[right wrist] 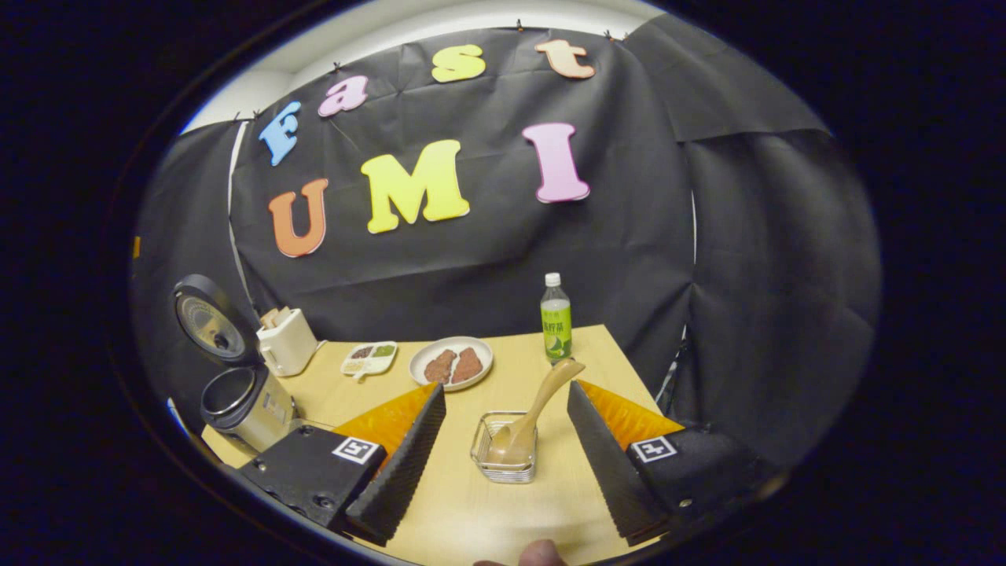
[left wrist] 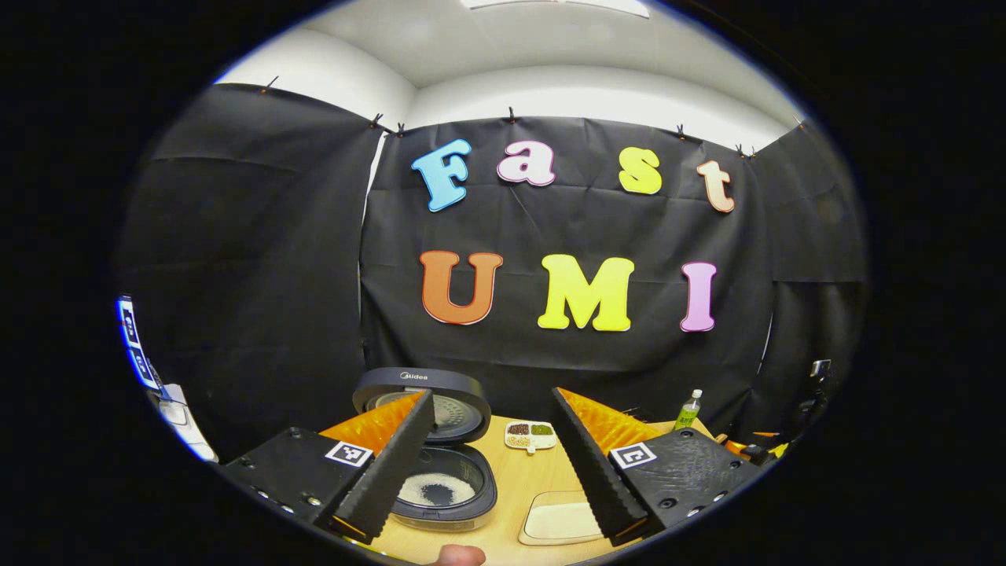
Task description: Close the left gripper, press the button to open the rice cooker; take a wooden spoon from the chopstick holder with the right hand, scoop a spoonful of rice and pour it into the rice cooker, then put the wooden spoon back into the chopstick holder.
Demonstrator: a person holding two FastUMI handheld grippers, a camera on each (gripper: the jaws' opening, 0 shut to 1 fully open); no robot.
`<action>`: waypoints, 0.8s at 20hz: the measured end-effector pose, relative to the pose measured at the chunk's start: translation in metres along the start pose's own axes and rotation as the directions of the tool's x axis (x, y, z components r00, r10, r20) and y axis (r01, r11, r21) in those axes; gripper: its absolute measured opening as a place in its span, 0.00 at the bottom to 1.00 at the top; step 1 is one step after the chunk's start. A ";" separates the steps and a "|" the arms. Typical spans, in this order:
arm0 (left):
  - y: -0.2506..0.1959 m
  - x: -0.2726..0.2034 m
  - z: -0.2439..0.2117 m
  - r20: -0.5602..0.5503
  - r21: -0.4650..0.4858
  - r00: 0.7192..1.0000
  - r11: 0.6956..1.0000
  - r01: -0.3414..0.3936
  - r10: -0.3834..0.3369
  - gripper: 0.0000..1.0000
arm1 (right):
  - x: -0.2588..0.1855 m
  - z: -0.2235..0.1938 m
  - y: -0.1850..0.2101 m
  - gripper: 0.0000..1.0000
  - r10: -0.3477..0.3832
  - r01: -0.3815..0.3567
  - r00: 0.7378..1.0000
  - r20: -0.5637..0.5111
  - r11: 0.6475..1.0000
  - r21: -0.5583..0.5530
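In the left gripper view, the left gripper (left wrist: pixel 491 456) hangs over a pale wood table (left wrist: pixel 515 483), its fingers wide apart and gripping nothing. Just past the fingertips at 11 o'clock sits the cooker (left wrist: pixel 444 491), lid (left wrist: pixel 428 401) raised upright behind it; the dark pot shows a ring of white rice around a bare dark centre. A pale flat tray (left wrist: pixel 562 519) lies on the table at 1 o'clock, close to the right finger. Farther off at 12 o'clock is a small divided dish (left wrist: pixel 530 435) of grains, and at 2 o'clock a green bottle (left wrist: pixel 688 409). Black cloth walls close the booth, with a white ceiling above.

In the right gripper view, the right gripper (right wrist: pixel 503 456) is likewise spread wide and empty. Between its fingers, at 12 o'clock, stands a wire holder (right wrist: pixel 503 452) with the wooden spoon (right wrist: pixel 530 417) in it, bowl down, handle leaning toward 1 o'clock. Beyond lies a white plate (right wrist: pixel 451 363) with two brown pieces, the divided dish at 11 o'clock, the bottle at 1 o'clock. At 10 o'clock a white toaster (right wrist: pixel 287 339) stands near the open cooker at the table's far left corner.
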State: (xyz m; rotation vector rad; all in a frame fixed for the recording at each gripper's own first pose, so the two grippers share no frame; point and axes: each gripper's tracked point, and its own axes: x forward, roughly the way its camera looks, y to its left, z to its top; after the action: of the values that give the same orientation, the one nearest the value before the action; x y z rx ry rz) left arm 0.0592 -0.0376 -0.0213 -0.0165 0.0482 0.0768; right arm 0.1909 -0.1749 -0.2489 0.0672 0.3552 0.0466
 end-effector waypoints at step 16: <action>-0.002 0.025 -0.031 -0.054 0.063 0.988 0.988 -0.142 0.145 0.95 | 0.147 -0.071 -0.022 0.65 0.109 -0.077 0.976 -0.190 0.982 0.171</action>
State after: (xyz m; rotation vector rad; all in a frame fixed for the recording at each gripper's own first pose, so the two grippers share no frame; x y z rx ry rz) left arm 0.0829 -0.0381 -0.0531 0.0439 0.1104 0.2191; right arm 0.3040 -0.1847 -0.3680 0.2429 0.5556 0.1180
